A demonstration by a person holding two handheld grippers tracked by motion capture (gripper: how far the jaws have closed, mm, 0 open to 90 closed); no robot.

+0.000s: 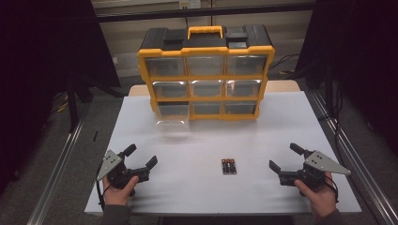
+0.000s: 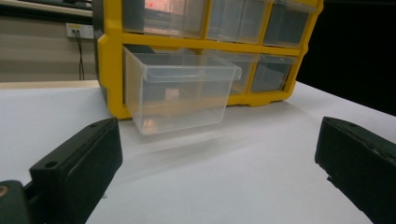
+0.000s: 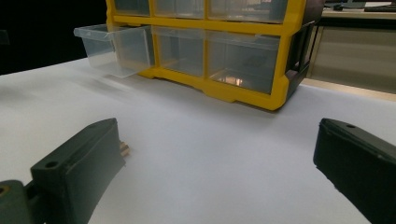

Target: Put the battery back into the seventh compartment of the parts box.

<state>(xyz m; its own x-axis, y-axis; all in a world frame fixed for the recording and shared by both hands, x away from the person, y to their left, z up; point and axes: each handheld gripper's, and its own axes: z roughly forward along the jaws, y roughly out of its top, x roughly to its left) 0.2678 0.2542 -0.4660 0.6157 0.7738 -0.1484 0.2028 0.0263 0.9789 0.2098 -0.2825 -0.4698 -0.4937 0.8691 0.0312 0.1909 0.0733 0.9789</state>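
Both jaws wide, nothing held: left gripper (image 1: 139, 161), right gripper (image 1: 283, 160). Batteries (image 1: 228, 166) lie bunched mid-table, between the grippers; drawer (image 1: 172, 114) pulled out, bottom left of organizer (image 1: 205, 70). Risk: a pinch scatters or rolls the batteries

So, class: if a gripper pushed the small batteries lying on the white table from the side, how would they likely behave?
The batteries are slim cylinders lying flat, so they would probably roll if pushed across their length. They lie side by side, apparently loose, so a push may scatter them. On the smooth white table they would likely slide easily. Both the left gripper and right gripper stand open, apart from them.
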